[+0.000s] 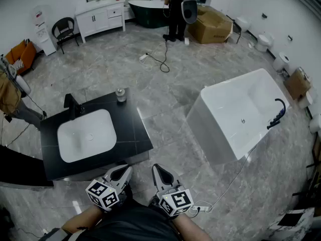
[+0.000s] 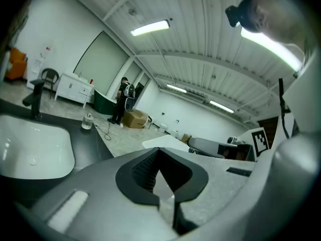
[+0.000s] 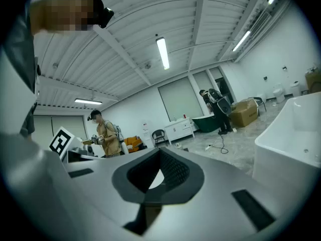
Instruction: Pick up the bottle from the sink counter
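Observation:
The bottle (image 1: 120, 94) is a small clear one with a dark cap, standing at the far right corner of the black sink counter (image 1: 131, 129). In the left gripper view the bottle (image 2: 88, 121) shows small beyond the counter edge. My left gripper (image 1: 122, 171) hovers at the counter's near right corner, jaws shut with nothing between them, well short of the bottle. Beside it, over the floor, my right gripper (image 1: 159, 171) is also shut and empty. Both sets of jaws show closed in their own views: left gripper (image 2: 161, 187), right gripper (image 3: 150, 185).
A white basin (image 1: 86, 134) fills the counter's left half, with a black faucet (image 1: 73, 104) behind it. A white bathtub (image 1: 241, 112) stands to the right across a strip of tiled floor. A person (image 1: 176, 9) stands far back; another person (image 3: 104, 133) shows in the right gripper view.

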`<state>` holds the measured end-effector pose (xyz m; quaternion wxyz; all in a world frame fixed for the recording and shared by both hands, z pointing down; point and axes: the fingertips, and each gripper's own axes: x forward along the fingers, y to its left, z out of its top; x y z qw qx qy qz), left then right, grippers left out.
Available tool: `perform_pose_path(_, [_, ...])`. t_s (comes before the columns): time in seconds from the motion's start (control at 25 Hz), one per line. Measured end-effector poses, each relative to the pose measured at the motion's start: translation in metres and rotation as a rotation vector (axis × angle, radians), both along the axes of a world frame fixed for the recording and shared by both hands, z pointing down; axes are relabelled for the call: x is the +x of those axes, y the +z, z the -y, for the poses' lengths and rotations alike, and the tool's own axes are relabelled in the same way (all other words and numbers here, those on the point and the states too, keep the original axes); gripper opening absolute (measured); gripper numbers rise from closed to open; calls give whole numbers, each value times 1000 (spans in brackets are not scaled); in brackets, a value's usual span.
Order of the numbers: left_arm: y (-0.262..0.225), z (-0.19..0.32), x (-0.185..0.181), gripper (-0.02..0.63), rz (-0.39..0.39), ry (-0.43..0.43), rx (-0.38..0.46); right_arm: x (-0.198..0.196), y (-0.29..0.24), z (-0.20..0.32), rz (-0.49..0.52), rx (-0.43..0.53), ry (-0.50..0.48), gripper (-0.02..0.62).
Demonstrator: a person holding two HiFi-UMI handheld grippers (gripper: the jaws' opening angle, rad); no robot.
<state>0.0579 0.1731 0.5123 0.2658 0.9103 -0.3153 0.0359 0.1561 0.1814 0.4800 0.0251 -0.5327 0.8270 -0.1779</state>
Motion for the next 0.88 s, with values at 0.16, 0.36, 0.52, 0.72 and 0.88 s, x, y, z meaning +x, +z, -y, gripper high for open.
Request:
perform_pose_path(0.16, [0,-37,-9,0,52,-68,2,-4,18,-36,17,-47,-39,8])
perform_pose_path(0.36, [-1,-56,-38,0,112,-144,-10,-24,13,-61,-6,-48,-44,8])
perform_pose_path(0.52, [-12,-64,-54,0,118,-142,5,-41,10,-66,-11,-52,-36,8])
perform_pose_path(0.72, [-14,-58,-83,0,105,-170,19,-68,9,-57,1,-46,-45,8])
perform_pose_path(0.88, [-23,-46,-107,0,116,-170,68,-87,0,-48,-8,-34,-40,8])
